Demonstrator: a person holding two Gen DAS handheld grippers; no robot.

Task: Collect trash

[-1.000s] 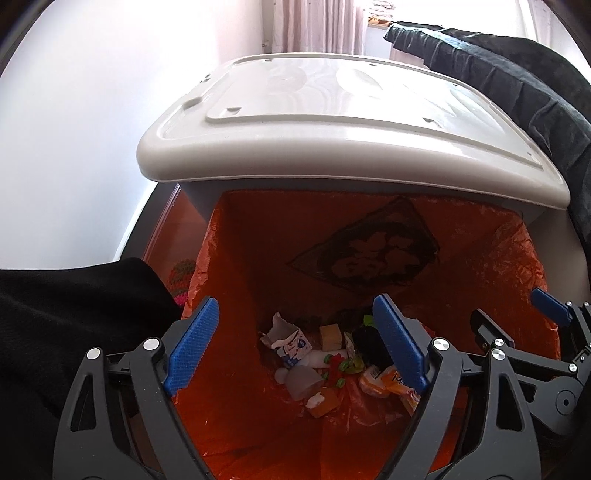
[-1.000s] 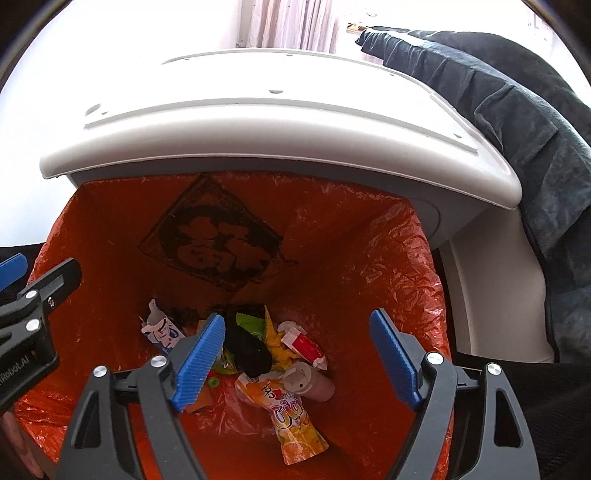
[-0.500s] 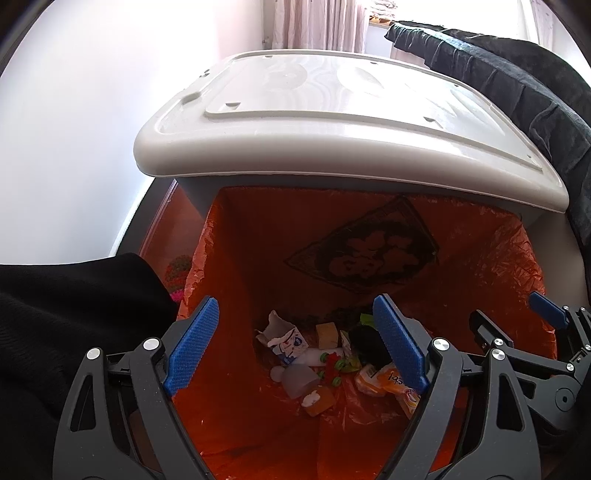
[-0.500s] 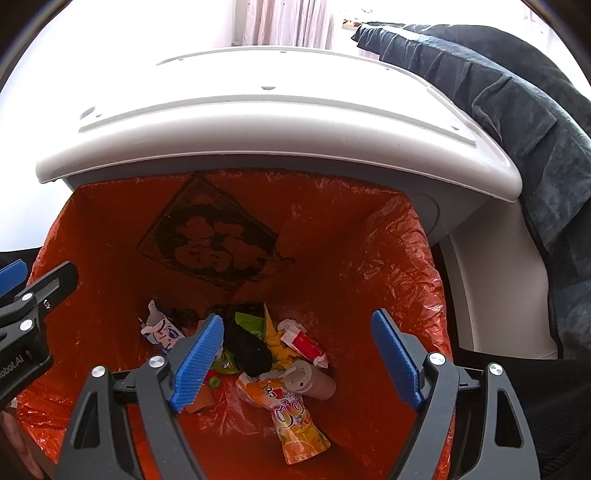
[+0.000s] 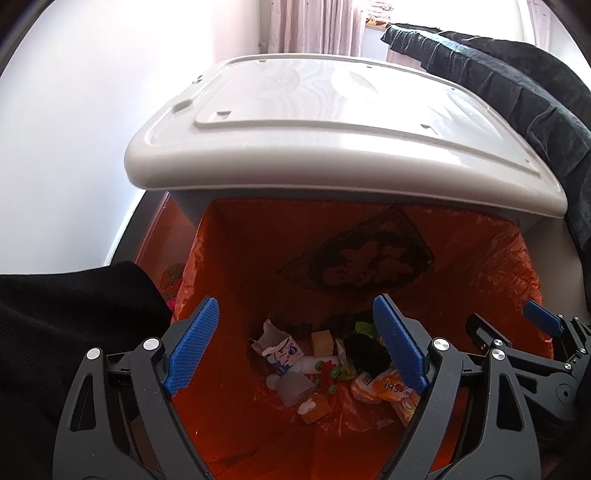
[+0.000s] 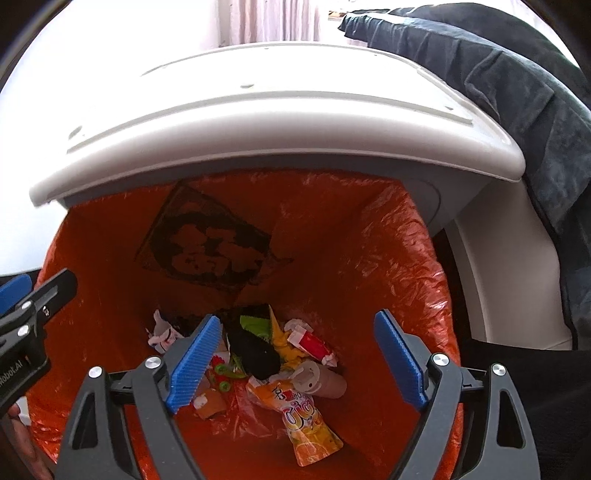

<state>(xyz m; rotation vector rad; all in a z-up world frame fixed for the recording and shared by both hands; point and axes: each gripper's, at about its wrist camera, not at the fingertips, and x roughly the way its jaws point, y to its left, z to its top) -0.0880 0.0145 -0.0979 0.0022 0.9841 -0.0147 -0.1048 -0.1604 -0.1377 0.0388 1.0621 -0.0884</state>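
A grey bin with an orange liner [image 5: 240,258] [image 6: 351,240] stands open, its white lid [image 5: 332,122] [image 6: 277,103] raised behind. Trash lies at the bottom: an orange juice pouch [image 6: 310,421] [image 5: 395,387], a black lump [image 6: 255,350], a white carton scrap [image 5: 277,343], a pale tube [image 6: 321,380]. My left gripper [image 5: 295,347] is open and empty above the bin mouth. My right gripper [image 6: 299,362] is open and empty beside it, and also shows at the right of the left wrist view [image 5: 535,343].
A dark blanket [image 6: 517,92] [image 5: 517,92] hangs over furniture at the right. A black sleeve [image 5: 55,332] fills the left of the left wrist view. A white wall [image 5: 74,129] and a curtain [image 5: 314,26] stand behind the bin.
Both views have drawn back and up slightly from the bin. The trash lies as before and both grippers stay open and empty.
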